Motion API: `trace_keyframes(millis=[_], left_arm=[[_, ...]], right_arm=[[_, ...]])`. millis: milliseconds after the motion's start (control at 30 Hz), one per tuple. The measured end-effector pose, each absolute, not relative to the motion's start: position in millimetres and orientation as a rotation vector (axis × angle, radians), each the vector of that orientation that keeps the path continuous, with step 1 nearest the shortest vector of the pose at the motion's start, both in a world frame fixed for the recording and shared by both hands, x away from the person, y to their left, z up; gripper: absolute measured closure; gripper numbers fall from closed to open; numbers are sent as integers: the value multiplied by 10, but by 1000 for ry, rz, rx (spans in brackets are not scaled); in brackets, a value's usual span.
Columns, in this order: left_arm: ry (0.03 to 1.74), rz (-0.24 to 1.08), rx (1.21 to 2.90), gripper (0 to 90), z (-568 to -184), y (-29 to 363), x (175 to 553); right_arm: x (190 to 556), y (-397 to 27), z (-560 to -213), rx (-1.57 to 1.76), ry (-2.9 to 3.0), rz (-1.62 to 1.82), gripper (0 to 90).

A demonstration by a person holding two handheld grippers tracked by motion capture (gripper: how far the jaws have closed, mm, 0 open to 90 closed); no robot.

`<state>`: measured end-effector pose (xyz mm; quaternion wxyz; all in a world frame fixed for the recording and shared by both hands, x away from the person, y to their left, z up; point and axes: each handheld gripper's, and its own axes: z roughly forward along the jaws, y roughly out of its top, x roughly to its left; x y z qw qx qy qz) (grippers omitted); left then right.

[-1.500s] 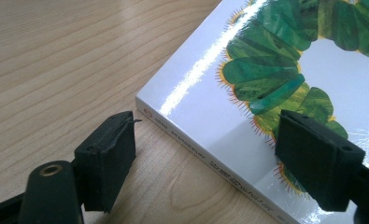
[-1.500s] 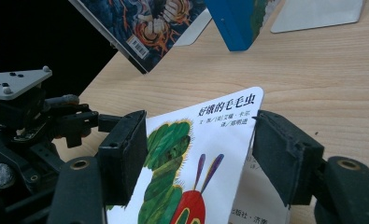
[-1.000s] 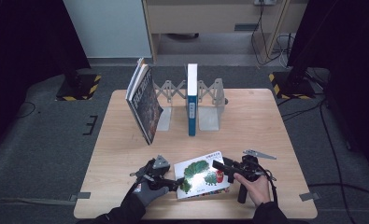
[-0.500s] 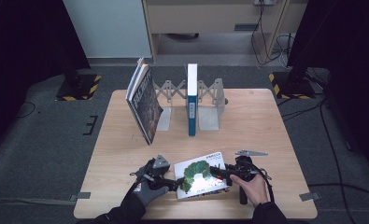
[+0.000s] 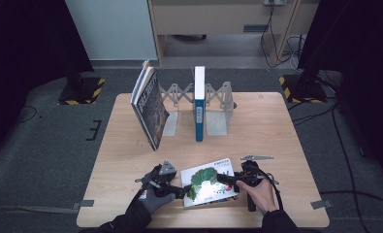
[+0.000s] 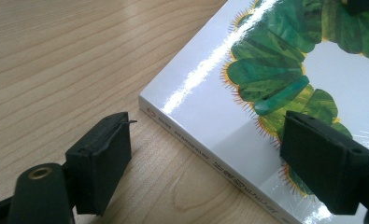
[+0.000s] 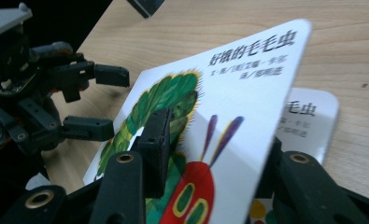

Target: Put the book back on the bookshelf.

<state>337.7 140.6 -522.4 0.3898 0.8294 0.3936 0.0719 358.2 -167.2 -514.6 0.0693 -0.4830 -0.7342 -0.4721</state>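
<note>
Two jaws pinching book cover [image 7: 247, 93] edge, bare table [image 5: 286, 126] beyond

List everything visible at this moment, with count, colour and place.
Light wooden table: one, tan, centre.
White picture book with a green caterpillar: one, at the table's near edge, cover lifted on the right.
Dark-covered book: one, black, leaning at the rack's left end.
White book with a blue spine: one, upright in the rack.
Grey metal folding book rack: one, far half of the table.
Yellow-and-black striped stand bases: two, on the floor on both sides.
Left tongs: black, open, straddling the picture book's spine edge.
Right tongs: black, jaws just been closing, on the lifted cover.
</note>
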Motion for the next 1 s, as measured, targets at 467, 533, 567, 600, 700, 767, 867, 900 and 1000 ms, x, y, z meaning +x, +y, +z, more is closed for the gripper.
trace_keyframes(millis=[467, 533, 567, 600, 700, 767, 867, 900, 1000], left_arm=[[992, 178, 2116, 168, -5200, 1409, 3379], [991, 177, 2115, 169, -5199, 1411, 3378], [989, 175, 2115, 172, -5197, 1412, 3377], [988, 168, 2114, 173, -5197, 1412, 3377], [988, 162, 2110, 173, -5193, 1413, 3375], [991, 153, 2106, 175, -5189, 1418, 3377], [998, 142, 2096, 178, -5185, 1425, 3378], [998, 142, 2094, 178, -5183, 1427, 3378], [998, 140, 2088, 181, -5176, 1428, 3376]], right_arm=[[3575, -1706, -5083, -1430, -2171, -1413, 675], [3572, -1711, -5070, -1427, -2159, -1419, 692], [3573, -1713, -5063, -1424, -2156, -1424, 701], [3572, -1714, -5055, -1420, -2150, -1431, 710], [3567, -1716, -5030, -1410, -2133, -1449, 739], [3566, -1719, -5018, -1407, -2120, -1455, 754], [3564, -1723, -5005, -1408, -2093, -1464, 775], [3562, -1724, -4999, -1407, -2088, -1466, 781], [3560, -1722, -4982, -1404, -2074, -1478, 800]])
